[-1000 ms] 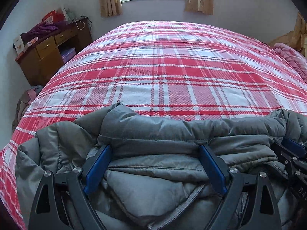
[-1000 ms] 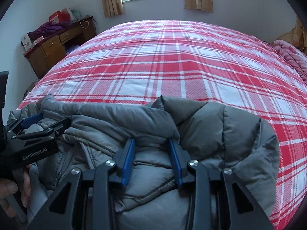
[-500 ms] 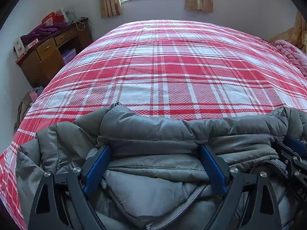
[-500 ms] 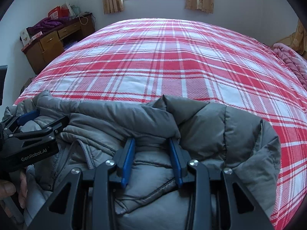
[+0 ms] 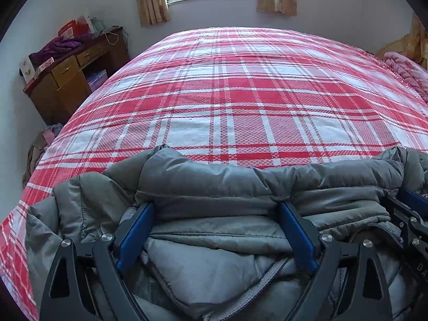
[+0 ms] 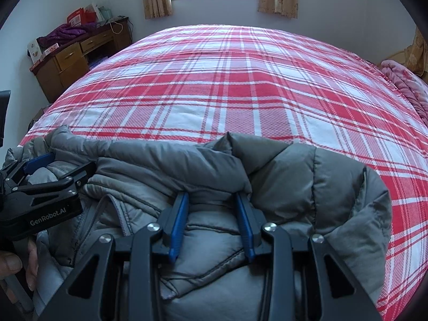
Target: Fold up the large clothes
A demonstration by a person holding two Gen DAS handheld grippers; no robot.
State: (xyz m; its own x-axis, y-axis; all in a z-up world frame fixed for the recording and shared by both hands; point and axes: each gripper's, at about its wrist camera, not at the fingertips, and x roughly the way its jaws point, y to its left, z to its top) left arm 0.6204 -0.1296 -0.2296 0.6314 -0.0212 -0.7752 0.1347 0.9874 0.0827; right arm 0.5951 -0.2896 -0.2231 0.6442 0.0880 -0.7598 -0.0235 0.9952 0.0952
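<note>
Left wrist: left gripper (image 5: 216, 211) wide, straddling grey jacket (image 5: 214, 240) fold; right gripper (image 6: 212, 200) pinching it; plaid bed (image 6: 227, 85) beyond.

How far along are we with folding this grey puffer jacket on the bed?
Early to middle. Done: the grey puffer jacket is already bunched in layers at the near edge of the plaid bed. In hand: the left gripper and right gripper each straddle a thick fold, jaws partly apart. Left: laying it flat and squaring a neat bundle; the zipper edge still hangs loose.
</note>
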